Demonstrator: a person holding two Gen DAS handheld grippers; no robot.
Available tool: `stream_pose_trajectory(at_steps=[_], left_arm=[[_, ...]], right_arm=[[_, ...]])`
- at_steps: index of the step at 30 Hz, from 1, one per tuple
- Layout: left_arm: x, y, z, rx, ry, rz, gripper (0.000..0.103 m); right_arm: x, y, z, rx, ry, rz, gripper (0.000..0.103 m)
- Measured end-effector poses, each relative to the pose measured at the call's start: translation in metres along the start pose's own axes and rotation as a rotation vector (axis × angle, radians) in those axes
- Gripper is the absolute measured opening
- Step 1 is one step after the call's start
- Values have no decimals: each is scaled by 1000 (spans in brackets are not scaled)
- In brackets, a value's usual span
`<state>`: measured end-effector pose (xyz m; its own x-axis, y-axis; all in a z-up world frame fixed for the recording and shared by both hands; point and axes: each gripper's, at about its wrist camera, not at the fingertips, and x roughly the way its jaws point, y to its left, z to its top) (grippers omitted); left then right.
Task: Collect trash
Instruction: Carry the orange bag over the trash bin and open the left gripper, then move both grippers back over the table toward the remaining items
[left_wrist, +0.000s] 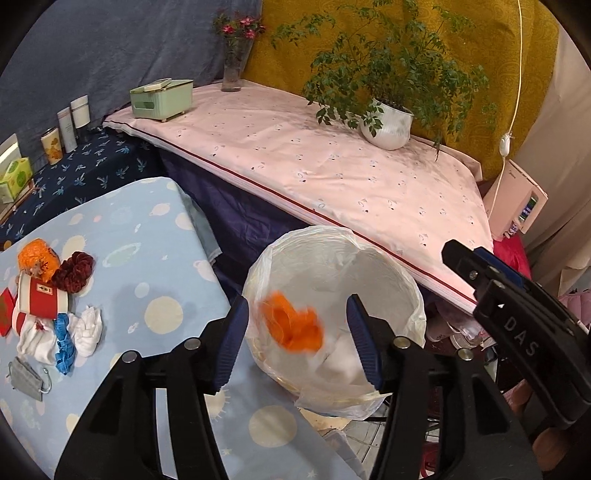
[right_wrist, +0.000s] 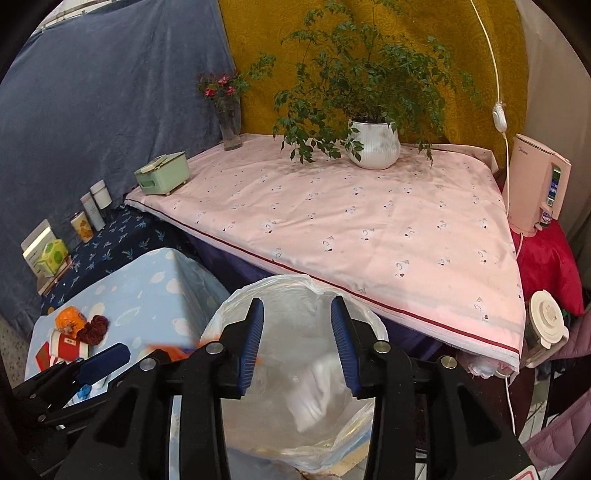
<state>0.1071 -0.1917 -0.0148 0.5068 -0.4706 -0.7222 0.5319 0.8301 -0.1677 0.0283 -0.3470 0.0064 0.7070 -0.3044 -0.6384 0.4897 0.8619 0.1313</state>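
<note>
A bin lined with a clear plastic bag (left_wrist: 402, 280) (right_wrist: 221, 321) stands beside the light blue table. My left gripper (left_wrist: 300, 341) hangs open above it. A blurred orange scrap (left_wrist: 291, 326) is loose in the gap between the pads, touching neither. My right gripper (right_wrist: 297, 334) is open over the same bin, with a blurred white wad (right_wrist: 317, 398) below it inside the bag. More trash lies on the table: an orange ball (left_wrist: 37, 258), a dark red scrunch (left_wrist: 75, 271), a red and white cup (left_wrist: 40, 299), white tissues (left_wrist: 86, 330), a blue scrap (left_wrist: 64, 343) and a grey mask (left_wrist: 26, 376).
A pink-covered table (left_wrist: 332, 170) runs behind the bin with a potted plant (left_wrist: 388, 125), a green box (left_wrist: 162, 98) and a flower vase (left_wrist: 232, 70). Bottles and boxes (left_wrist: 68, 129) line a dark blue shelf at left. A pink appliance (right_wrist: 539, 184) and a jug (right_wrist: 546, 325) stand at right.
</note>
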Motion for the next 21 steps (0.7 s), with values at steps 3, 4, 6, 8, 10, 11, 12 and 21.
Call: stream_pose_trajectory(at_steps=[3, 4, 6, 8, 10, 11, 12, 21], left_arm=[[-3, 4, -1, -10, -7, 13, 55], [-5, 6, -1, -14, -9, 16, 56], [-8, 10, -2, -24, -10, 22, 57], [-11, 14, -3, -36, -14, 28, 58], [-14, 20, -5, -50, -18, 38, 58], [-16, 23, -5, -56, -21, 42, 58], [-18, 26, -6, -61, -23, 48, 58], [-39, 63, -17, -132, -49, 101, 67]], right_arm=[[-3, 1, 1, 1, -2, 5, 44], [-5, 3, 0, -2, -4, 7, 45], [-8, 8, 0, -12, -8, 12, 47], [-11, 13, -1, -20, -9, 17, 49], [-15, 20, -2, -27, -10, 24, 50], [-17, 24, -3, -31, -11, 30, 52], [-18, 27, -3, -36, -13, 33, 53], [-32, 62, -9, -82, -22, 70, 56]])
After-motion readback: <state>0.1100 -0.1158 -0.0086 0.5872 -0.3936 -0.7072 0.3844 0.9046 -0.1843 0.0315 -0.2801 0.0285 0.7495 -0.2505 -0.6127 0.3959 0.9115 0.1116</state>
